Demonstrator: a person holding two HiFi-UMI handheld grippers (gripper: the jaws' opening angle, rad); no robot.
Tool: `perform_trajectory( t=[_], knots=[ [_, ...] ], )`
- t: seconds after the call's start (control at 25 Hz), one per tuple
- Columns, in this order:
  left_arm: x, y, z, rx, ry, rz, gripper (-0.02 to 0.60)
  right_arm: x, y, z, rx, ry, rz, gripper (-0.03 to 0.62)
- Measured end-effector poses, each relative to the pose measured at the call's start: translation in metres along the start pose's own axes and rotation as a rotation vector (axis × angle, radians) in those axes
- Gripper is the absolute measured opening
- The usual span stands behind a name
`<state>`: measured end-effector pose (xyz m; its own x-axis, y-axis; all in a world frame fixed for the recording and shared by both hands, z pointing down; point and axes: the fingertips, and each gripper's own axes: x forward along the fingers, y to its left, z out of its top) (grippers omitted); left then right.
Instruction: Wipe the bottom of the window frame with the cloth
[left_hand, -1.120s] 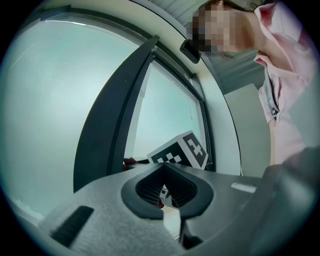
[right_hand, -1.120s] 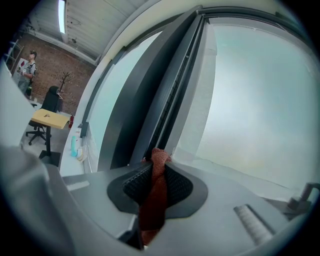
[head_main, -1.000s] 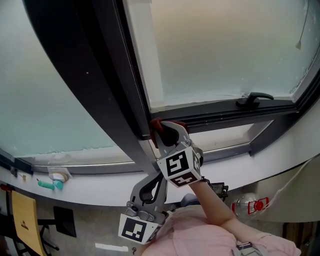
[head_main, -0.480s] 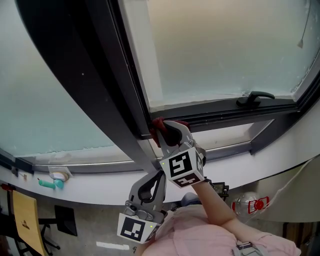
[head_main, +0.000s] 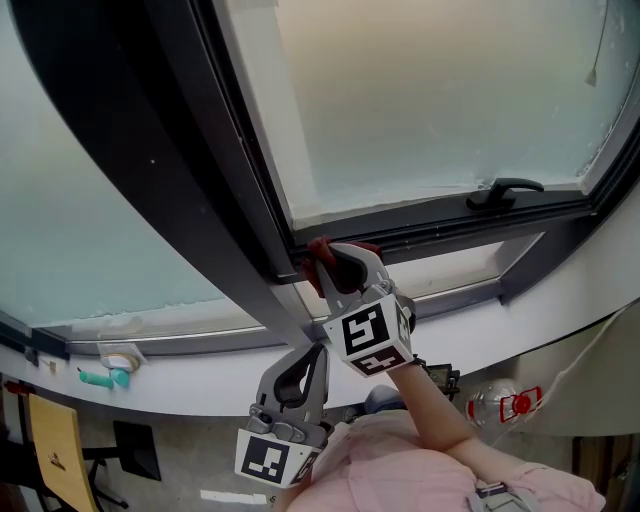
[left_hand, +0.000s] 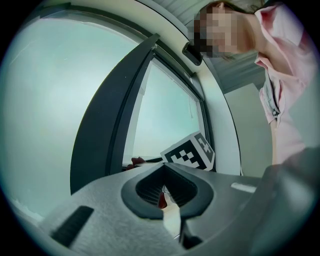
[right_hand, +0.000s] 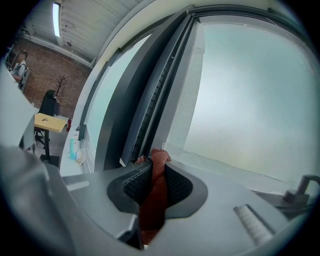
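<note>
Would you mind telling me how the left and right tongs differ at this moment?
The right tongs are shut on the red cloth; the left tongs are shut on nothing. The right tongs hold the cloth up at the window frame; the left tongs hang lower, nearer the person. Both are shut and point towards the window.

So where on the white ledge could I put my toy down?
Bare white ledge runs between the small teal thing and the left gripper, and again right of the right gripper. Crowded at the frame corner, where that gripper holds the red cloth.
</note>
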<state>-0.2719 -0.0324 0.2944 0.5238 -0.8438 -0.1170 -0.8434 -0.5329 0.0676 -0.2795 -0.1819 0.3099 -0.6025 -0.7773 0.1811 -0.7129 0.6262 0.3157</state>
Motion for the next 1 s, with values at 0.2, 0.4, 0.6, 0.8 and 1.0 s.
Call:
perform_trajectory(
  t=[0.2, 0.4, 0.6, 0.8, 1.0],
  knots=[
    [0.002, -0.002, 0.000, 0.000, -0.001, -0.011, -0.003, -0.003, -0.005, -0.002, 0.007, 0.003, -0.009, 0.064],
    [0.003, -0.003, -0.001, 0.000, 0.000, -0.013, -0.003, -0.006, -0.010, -0.004, 0.012, 0.005, -0.015, 0.064],
    [0.005, -0.004, -0.002, -0.003, 0.003, -0.016, -0.003, -0.007, -0.014, -0.006, 0.016, 0.008, -0.019, 0.064],
    [0.006, -0.005, -0.003, -0.002, 0.003, -0.017, -0.003, -0.011, -0.021, -0.009, 0.022, 0.011, -0.029, 0.064],
    [0.008, -0.008, -0.003, -0.007, 0.003, -0.018, -0.003, -0.014, -0.028, -0.012, 0.028, 0.013, -0.041, 0.064]
  ],
)
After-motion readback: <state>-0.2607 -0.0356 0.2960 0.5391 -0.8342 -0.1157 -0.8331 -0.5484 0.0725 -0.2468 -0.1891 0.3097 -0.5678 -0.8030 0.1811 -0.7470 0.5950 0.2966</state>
